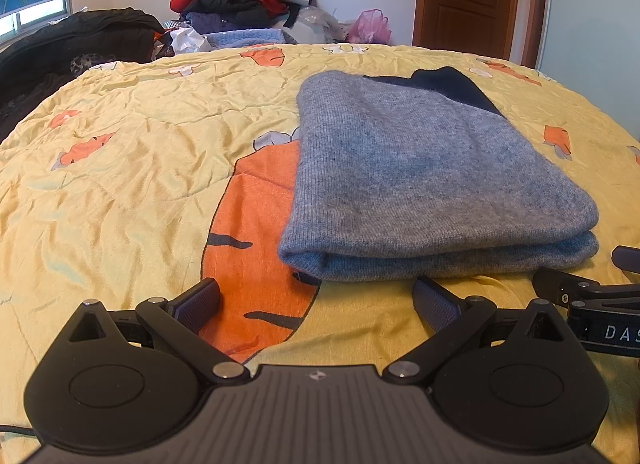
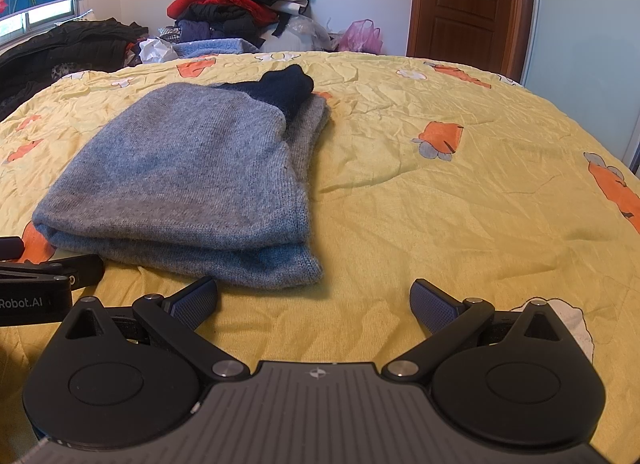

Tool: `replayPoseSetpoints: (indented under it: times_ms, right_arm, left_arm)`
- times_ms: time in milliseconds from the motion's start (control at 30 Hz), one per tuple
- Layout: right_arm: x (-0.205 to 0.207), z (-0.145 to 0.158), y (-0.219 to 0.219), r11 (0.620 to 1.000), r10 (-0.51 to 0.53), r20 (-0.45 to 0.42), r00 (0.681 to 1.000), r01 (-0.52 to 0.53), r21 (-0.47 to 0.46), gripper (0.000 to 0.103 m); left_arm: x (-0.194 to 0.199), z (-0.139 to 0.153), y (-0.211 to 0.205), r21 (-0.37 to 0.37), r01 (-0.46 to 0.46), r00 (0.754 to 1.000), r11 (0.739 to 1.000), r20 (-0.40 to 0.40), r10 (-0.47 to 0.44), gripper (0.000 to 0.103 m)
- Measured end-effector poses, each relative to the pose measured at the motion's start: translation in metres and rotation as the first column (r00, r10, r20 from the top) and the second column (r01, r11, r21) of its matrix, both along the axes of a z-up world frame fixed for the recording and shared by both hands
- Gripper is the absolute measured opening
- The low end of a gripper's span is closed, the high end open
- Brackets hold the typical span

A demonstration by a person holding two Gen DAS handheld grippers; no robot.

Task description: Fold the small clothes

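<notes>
Left wrist view: left tongs [image 1: 316, 300] gaped wide, empty; folded grey sweater [image 1: 432, 175] lay at one o'clock on bed quilt [image 1: 132, 151].

Right wrist view: right tongs [image 2: 314, 300] equally spread, empty; sweater at eleven o'clock. Best pinched at near corners together, folded evenly.

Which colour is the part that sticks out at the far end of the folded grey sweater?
Dark navy, clearest in the right wrist view.

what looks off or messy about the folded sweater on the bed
The grey sweater is folded, but a dark navy part sticks out at its far end, and the right-side layers sit uneven. Both grippers are open, clear of it.
</notes>
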State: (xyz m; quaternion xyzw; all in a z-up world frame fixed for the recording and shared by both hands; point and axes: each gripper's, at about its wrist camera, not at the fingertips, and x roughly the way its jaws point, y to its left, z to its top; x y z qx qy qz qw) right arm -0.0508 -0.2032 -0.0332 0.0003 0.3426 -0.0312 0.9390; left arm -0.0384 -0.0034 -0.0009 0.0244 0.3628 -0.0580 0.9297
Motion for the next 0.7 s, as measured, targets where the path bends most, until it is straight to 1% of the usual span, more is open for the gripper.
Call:
replayPoseSetpoints:
  times_ms: [300,700]
  right_arm:
    - [0.0001,-0.0002,0.0005,1.0,0.0,0.0,1.0,0.0,0.0,0.103]
    - [0.0004,-0.0001,0.0001,1.0,0.001,0.0,1.0,-0.001,0.0,0.103]
  left_arm:
    - [0.0006,0.0001,0.0005,-0.002,-0.001,1.0,1.0,-0.002,0.001,0.103]
    - [0.0025,0.0015,-0.0017,0.004,0.003,0.999,1.0,-0.032,-0.003,0.103]
